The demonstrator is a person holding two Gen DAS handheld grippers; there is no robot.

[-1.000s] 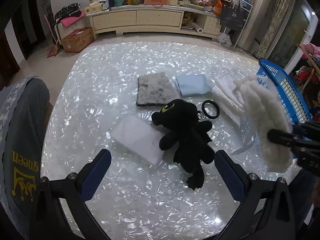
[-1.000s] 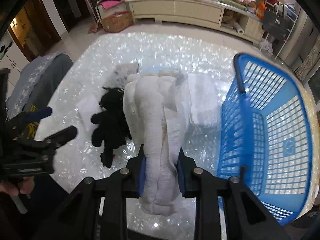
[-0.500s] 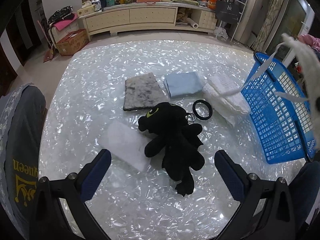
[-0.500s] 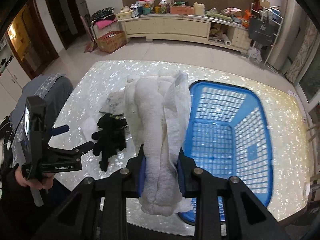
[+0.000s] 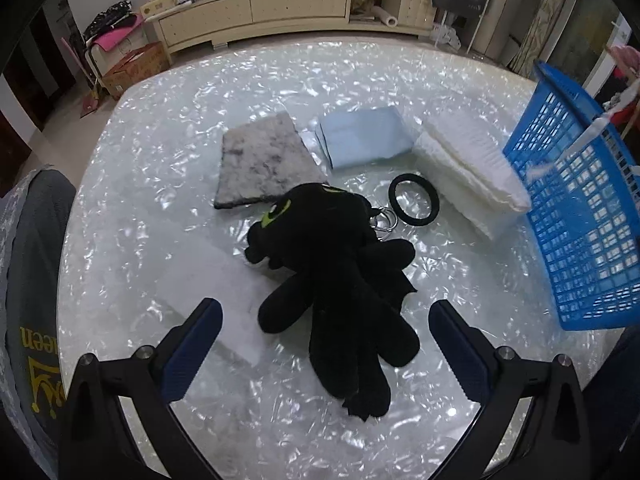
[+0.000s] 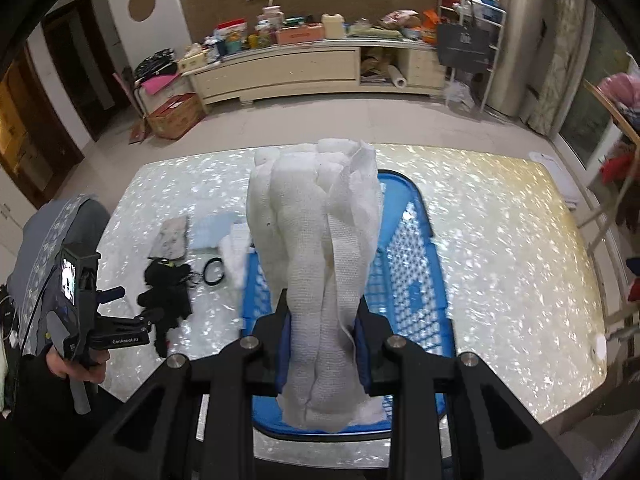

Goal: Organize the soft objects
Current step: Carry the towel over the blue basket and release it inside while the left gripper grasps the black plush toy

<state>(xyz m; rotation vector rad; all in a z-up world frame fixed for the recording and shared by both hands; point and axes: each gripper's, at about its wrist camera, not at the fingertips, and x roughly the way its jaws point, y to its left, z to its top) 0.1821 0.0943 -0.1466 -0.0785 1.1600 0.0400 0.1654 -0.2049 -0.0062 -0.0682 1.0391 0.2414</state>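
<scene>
My right gripper (image 6: 322, 344) is shut on a white knitted cloth (image 6: 316, 248) and holds it high above the blue basket (image 6: 416, 280). My left gripper (image 5: 324, 344) is open and empty, just above a black plush toy (image 5: 340, 264) on the table. Behind the toy lie a grey folded cloth (image 5: 264, 160), a light blue folded cloth (image 5: 364, 136) and a white folded towel (image 5: 468, 168). A thin white cloth (image 5: 212, 296) lies left of the toy. The blue basket (image 5: 592, 216) stands at the right in the left wrist view.
A black ring (image 5: 414, 204) with a metal key ring lies by the toy's head. The shiny white table (image 5: 160, 120) ends near a chair with a grey cover (image 5: 28, 280) on the left. A cream sideboard (image 6: 304, 68) stands across the floor.
My right gripper has lifted the white cloth up and moved it right, over the basket. My left gripper has come lower and closer to the black plush toy.
</scene>
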